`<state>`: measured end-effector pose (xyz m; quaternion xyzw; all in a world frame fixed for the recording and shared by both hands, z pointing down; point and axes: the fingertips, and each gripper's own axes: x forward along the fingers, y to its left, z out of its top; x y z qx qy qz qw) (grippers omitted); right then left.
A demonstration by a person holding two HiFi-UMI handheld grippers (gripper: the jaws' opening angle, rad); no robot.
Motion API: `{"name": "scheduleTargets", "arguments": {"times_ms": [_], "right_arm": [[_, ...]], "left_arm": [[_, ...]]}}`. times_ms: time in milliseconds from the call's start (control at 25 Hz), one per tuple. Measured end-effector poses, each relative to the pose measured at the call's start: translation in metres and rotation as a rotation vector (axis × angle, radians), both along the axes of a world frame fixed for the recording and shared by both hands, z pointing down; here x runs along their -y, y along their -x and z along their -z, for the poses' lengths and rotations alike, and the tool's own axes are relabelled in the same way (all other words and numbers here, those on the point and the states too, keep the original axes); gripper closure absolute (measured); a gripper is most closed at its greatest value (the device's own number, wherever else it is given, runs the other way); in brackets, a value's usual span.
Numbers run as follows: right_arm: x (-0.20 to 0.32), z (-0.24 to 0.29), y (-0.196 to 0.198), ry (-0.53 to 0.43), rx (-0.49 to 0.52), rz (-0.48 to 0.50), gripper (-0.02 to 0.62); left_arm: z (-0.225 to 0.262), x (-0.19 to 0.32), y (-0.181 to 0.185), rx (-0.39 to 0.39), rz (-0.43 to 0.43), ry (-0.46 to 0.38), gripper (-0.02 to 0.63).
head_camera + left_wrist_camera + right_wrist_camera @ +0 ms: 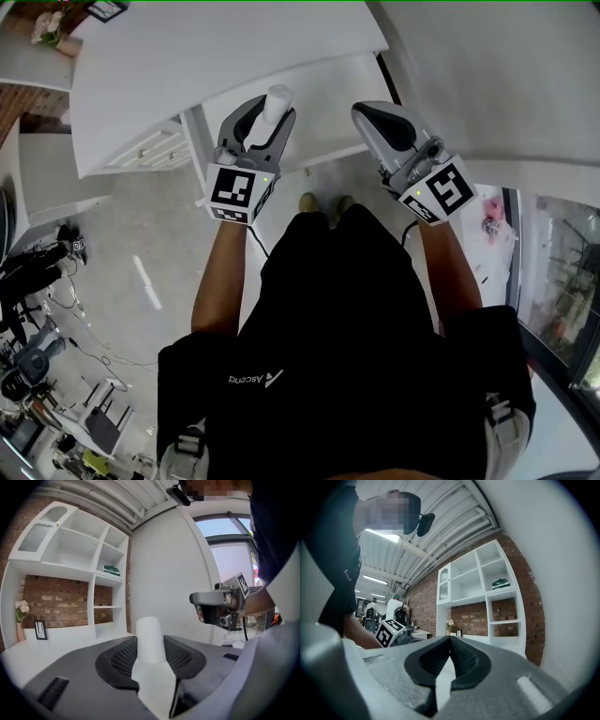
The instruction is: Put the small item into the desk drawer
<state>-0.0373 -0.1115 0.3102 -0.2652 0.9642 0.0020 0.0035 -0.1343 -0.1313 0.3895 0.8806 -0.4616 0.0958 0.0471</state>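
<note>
My left gripper (266, 120) is shut on a small white cylindrical item (278, 100), which sticks out past the jaw tips above the white desk (225, 56). In the left gripper view the item (150, 637) stands upright between the two dark pads, and the left gripper (151, 654) points at a white wall. My right gripper (368, 116) hovers level with it to the right, shut with nothing in it; its jaws (450, 644) meet at the tips. A white drawer unit (150, 146) sits under the desk's left part.
A white shelf unit (75, 559) stands against a brick wall, with a flower vase (20, 615) and a small frame (41, 630) on the desk. Cables and equipment (33, 309) lie on the floor at left. A window (562, 272) is at right.
</note>
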Motion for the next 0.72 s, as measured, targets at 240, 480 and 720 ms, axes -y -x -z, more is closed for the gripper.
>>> {"name": "scheduleTargets", "arguments": {"times_ms": [240,480,720], "right_arm": [[0.028,-0.011,0.004,0.004,-0.024,0.021,0.595],[0.056,-0.029,0.0,0.034,-0.042,0.044,0.595],[0.08,-0.041,-0.007,0.061,-0.058,0.047,0.595]], "left_arm": [[-0.047,0.038,-0.005,0.075,-0.021,0.079,0.434],[-0.108,0.067,-0.008,0.155,-0.019,0.252,0.434],[-0.163,0.096,-0.009,0.236,-0.016,0.395,0.434]]}}
